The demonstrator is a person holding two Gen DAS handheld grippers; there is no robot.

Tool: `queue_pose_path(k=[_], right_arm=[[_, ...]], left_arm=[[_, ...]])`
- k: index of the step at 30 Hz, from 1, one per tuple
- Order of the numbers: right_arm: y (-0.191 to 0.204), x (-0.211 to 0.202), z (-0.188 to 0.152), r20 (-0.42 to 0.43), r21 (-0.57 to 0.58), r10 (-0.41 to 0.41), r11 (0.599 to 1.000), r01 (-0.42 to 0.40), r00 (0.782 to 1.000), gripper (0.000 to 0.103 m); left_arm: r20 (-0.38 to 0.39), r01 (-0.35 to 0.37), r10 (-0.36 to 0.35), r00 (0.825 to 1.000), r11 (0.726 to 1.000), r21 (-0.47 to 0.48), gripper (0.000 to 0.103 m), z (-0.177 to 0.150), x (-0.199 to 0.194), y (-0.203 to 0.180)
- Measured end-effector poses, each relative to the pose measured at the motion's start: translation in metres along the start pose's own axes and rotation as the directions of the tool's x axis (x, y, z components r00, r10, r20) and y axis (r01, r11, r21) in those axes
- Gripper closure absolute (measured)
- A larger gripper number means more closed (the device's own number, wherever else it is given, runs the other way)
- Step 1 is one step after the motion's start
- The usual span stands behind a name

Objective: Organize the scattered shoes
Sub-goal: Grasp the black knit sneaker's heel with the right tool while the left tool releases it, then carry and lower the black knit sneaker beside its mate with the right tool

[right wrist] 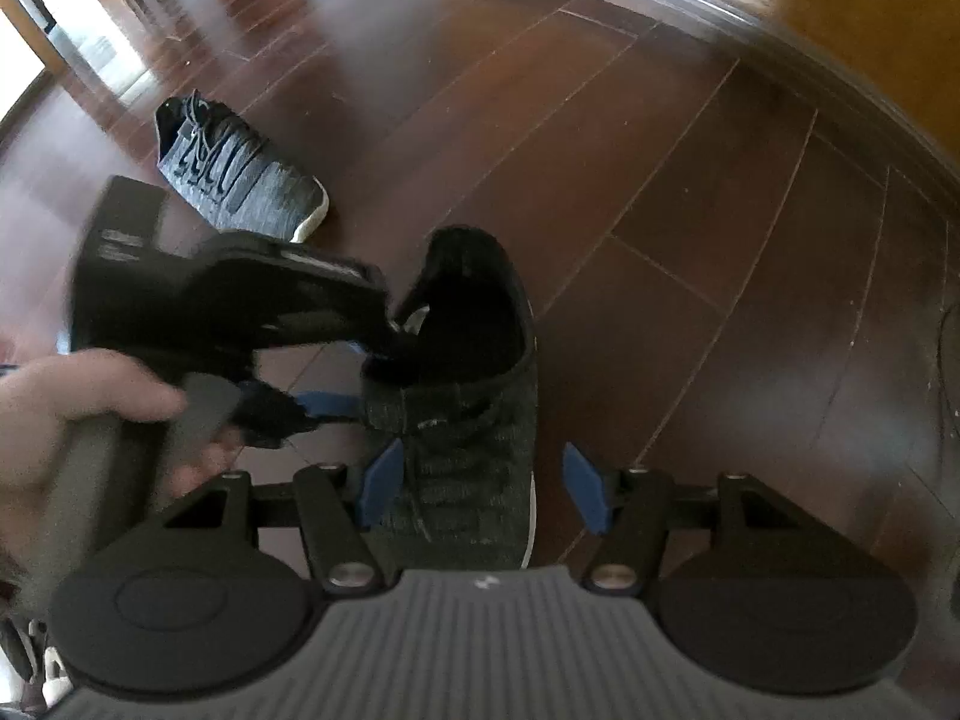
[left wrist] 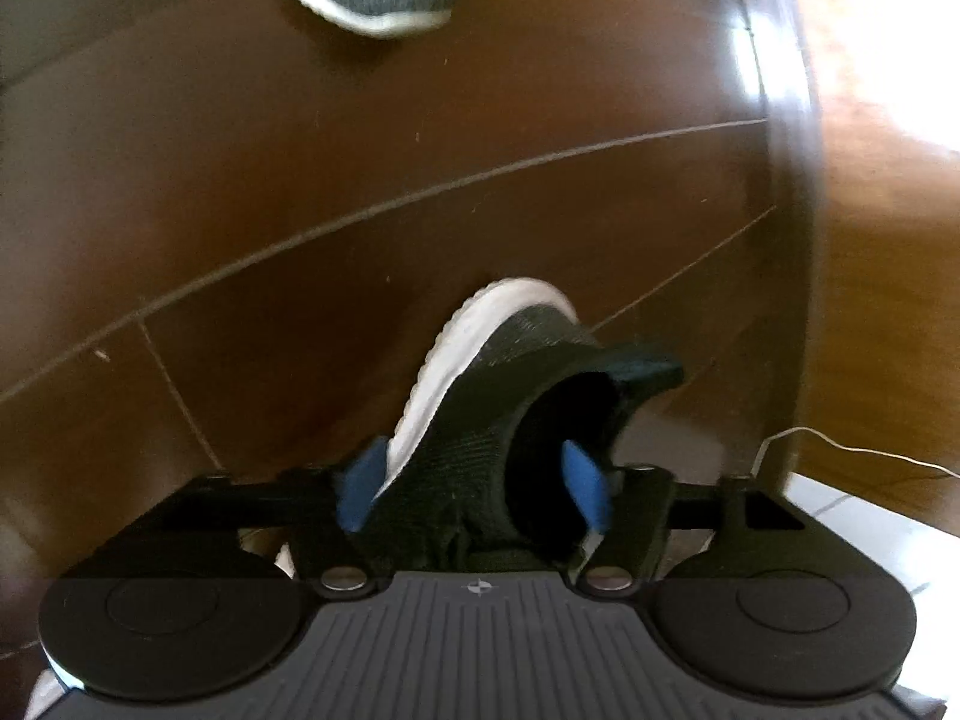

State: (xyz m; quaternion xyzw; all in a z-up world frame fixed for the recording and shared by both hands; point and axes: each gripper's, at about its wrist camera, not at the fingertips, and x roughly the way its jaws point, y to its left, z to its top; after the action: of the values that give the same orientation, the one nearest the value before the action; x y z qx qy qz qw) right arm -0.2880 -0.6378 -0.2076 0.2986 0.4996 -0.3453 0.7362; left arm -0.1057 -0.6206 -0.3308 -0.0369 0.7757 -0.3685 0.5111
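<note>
Item: dark knit shoe (right wrist: 462, 396), on wood floor (right wrist: 690, 300), toe toward 6 o'clock in right-wrist view. Left claw (left wrist: 474, 480): pads apart, straddling the heel collar without pressing. Right claw (right wrist: 480, 489): apart over the laces. Grey shoe (right wrist: 240, 174) at 10 o'clock. Step judged: placing. Next: lift clear, fetch grey shoe.

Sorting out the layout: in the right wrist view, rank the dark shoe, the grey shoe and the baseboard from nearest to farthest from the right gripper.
1. Dark shoe, between the right gripper's fingers.
2. Grey shoe, on the floor, upper left.
3. Baseboard, along the wall at the top right.
</note>
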Motion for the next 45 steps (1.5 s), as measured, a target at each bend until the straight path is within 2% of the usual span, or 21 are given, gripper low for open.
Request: queue_pose_path(k=[1,5,7,9,11,13,15,19,24,26,27,31,33,35,36,40,45], right_arm=[[0.0,0.001,0.0,0.001,0.006,0.0,1.0,0.0,1.0,0.04],[0.003,0.003,0.003,0.007,0.027,0.008,1.0,-0.009,1.0,0.04],[0.011,0.006,0.005,0.009,-0.003,0.015,1.0,-0.015,1.0,0.04],[0.02,0.01,0.008,0.007,-0.048,0.019,0.999,-0.019,1.0,0.04],[0.031,0.016,0.011,0.005,-0.124,0.017,0.992,-0.016,1.0,0.04],[0.045,0.022,0.015,0.007,-0.218,0.01,0.976,-0.008,1.0,0.04],[0.056,0.032,0.018,0.003,-0.297,-0.001,0.955,0.002,1.0,0.04],[0.073,0.056,0.023,-0.023,-0.4,-0.024,0.917,0.012,0.999,0.04],[0.088,0.084,0.02,-0.07,-0.514,-0.069,0.858,0.023,0.995,0.041],[0.09,0.091,0.019,-0.083,-0.539,-0.087,0.842,0.029,0.993,0.041],[0.091,0.097,0.018,-0.093,-0.555,-0.1,0.831,0.032,0.991,0.042],[0.092,0.114,0.017,-0.131,-0.586,-0.125,0.81,0.025,0.983,0.05],[0.092,0.121,0.017,-0.154,-0.584,-0.134,0.812,0.02,0.979,0.06],[0.09,0.127,0.018,-0.173,-0.56,-0.14,0.828,0.02,0.975,0.065],[0.089,0.129,0.02,-0.178,-0.544,-0.143,0.839,0.023,0.974,0.068],[0.085,0.142,0.026,-0.209,-0.479,-0.144,0.878,0.027,0.967,0.078],[0.088,0.15,0.026,-0.212,-0.494,-0.156,0.869,0.031,0.965,0.082]], left_arm=[[0.004,-0.002,0.002,1.0,1.0,0.004,0.022,-0.002,-0.006,0.003],[0.076,-0.089,0.088,0.993,0.996,0.005,0.02,-0.007,-0.051,0.03],[0.116,-0.153,0.152,0.982,0.988,-0.003,0.019,-0.012,-0.067,0.049],[0.128,-0.179,0.179,0.975,0.984,-0.012,0.018,-0.014,-0.08,0.058],[0.154,-0.24,0.241,0.958,0.971,-0.024,0.018,-0.011,-0.097,0.075],[0.171,-0.312,0.31,0.935,0.95,-0.018,0.018,-0.006,-0.112,0.091],[0.194,-0.349,0.346,0.918,0.937,-0.018,0.017,-0.004,-0.119,0.101],[0.204,-0.402,0.4,0.894,0.915,-0.03,0.013,-0.006,-0.148,0.112],[0.211,-0.461,0.451,0.867,0.888,-0.006,0.009,-0.013,-0.16,0.117],[0.214,-0.478,0.465,0.859,0.878,0.008,0.0,-0.012,-0.159,0.119],[0.215,-0.484,0.471,0.856,0.875,0.012,0.0,-0.011,-0.159,0.12],[0.193,-0.496,0.482,0.855,0.868,0.029,0.0,-0.01,-0.158,0.123],[0.195,-0.52,0.503,0.842,0.853,0.046,0.0,-0.009,-0.16,0.123],[0.2,-0.539,0.52,0.83,0.841,0.049,0.0,-0.007,-0.162,0.124],[0.201,-0.541,0.522,0.829,0.84,0.046,0.0,-0.007,-0.163,0.124],[0.184,-0.49,0.48,0.858,0.872,0.013,0.0,0.001,-0.172,0.13],[0.177,-0.472,0.462,0.869,0.881,0.018,0.0,0.004,-0.177,0.13]])
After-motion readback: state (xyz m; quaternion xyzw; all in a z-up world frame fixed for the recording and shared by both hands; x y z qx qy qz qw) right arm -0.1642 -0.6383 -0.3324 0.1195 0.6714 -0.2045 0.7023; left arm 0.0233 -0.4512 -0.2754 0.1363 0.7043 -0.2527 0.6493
